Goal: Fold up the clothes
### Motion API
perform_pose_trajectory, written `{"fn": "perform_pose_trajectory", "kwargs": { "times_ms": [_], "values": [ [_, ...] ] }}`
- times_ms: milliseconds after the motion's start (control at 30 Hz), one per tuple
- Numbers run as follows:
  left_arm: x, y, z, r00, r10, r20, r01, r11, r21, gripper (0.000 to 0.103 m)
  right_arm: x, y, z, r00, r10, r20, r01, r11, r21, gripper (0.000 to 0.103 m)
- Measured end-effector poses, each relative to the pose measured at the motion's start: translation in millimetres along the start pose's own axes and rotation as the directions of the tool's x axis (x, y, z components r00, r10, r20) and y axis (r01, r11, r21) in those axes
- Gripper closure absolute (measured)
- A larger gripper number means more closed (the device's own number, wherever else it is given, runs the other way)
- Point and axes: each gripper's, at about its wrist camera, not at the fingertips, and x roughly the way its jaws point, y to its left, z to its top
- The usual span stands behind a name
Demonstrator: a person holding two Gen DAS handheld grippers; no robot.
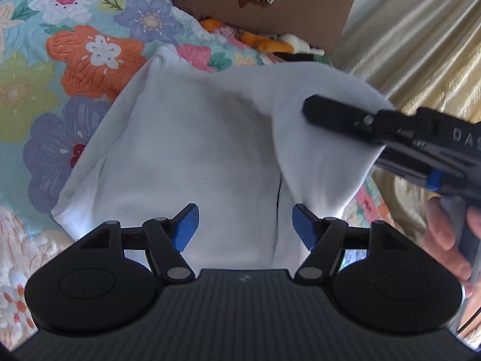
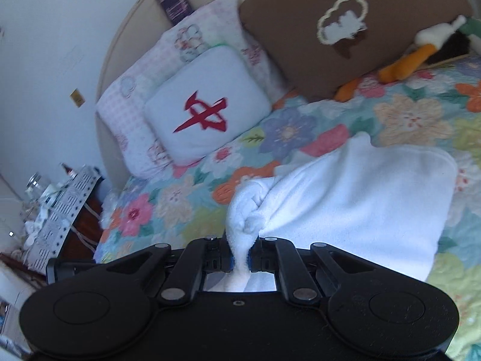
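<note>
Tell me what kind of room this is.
Most likely a bedroom: a bed with a floral quilt, pillows against a curved headboard, and a cluttered nightstand beside it.

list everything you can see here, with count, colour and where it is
white garment: 1, white, spread on the bed, one edge lifted
floral quilt: 1, multicoloured flowers, covering the bed
brown cushion: 1, brown with a white cloud patch, at the head of the bed
white cushion: 1, white with a red mark, leaning on the pink pillow
pink pillow: 1, pale pink print, against the headboard
plush toy: 1, orange, white and dark, beside the brown cushion
curtain: 1, cream, right of the bed
left gripper: 1, black with blue pads, open above the garment
right gripper: 1, black, shut on the garment's edge
hand: 1, holding the right gripper
</note>
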Motion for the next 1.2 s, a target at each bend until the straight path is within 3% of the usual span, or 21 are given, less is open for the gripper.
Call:
{"fn": "perform_pose_trajectory", "kwargs": {
  "times_ms": [100, 233, 467, 567, 700, 767, 867, 967, 1100, 1200],
  "values": [
    [1.8, 2.0, 3.5, 0.996, 0.086, 0.003, -0.086, 0.996, 0.034, 0.033, 38.6, 5.4, -6.3, 0.995, 0.013, -0.097, -0.018, 0.999, -0.043, 0.093],
    [14.7, 16.8, 1.2, 0.990, 0.126, -0.068, -0.126, 0.992, -0.002, 0.033, 65.6, -10.9, -17.1, 0.983, 0.041, -0.180, -0.031, 0.998, 0.058, 0.093],
    [17.3, 10.5, -5.5, 0.983, 0.161, -0.082, -0.158, 0.986, 0.046, 0.033, 64.2, -10.3, -28.8, 0.985, 0.010, -0.170, -0.002, 0.999, 0.047, 0.089],
    [26.7, 3.7, -8.6, 0.979, 0.177, -0.099, -0.167, 0.981, 0.096, 0.033, 66.0, -4.0, -31.2, 0.982, -0.009, -0.188, 0.000, 0.999, -0.048, 0.084],
    [28.8, 4.9, -9.5, 0.980, 0.164, -0.114, -0.155, 0.985, 0.080, 0.033, 46.1, -10.3, -34.8, 0.989, -0.004, -0.147, 0.003, 1.000, -0.003, 0.062],
    [27.0, 7.9, -9.1, 0.980, 0.164, -0.112, -0.157, 0.985, 0.068, 0.031, 23.9, -17.5, -42.3, 0.997, -0.016, -0.081, 0.019, 0.999, 0.042, 0.060],
    [25.4, 11.3, -8.7, 0.977, 0.183, -0.114, -0.178, 0.983, 0.049, 0.029, -11.3, -34.5, -59.4, 0.998, -0.066, 0.000, 0.066, 0.990, 0.124, 0.050],
    [24.8, 13.7, -8.7, 0.975, 0.185, -0.123, -0.183, 0.983, 0.025, 0.030, -27.8, -51.6, -75.3, 0.984, -0.179, -0.004, 0.178, 0.973, 0.150, 0.049],
    [27.0, 3.8, -12.8, 0.968, 0.231, -0.102, -0.222, 0.971, 0.091, 0.030, -26.3, -55.4, -92.4, 0.944, -0.328, -0.036, 0.329, 0.944, 0.033, 0.049],
    [31.7, 0.4, -13.6, 0.964, 0.241, -0.114, -0.229, 0.967, 0.111, 0.030, -11.8, -49.1, -103.2, 0.927, -0.369, -0.065, 0.366, 0.929, -0.058, 0.049]
  ]
}}
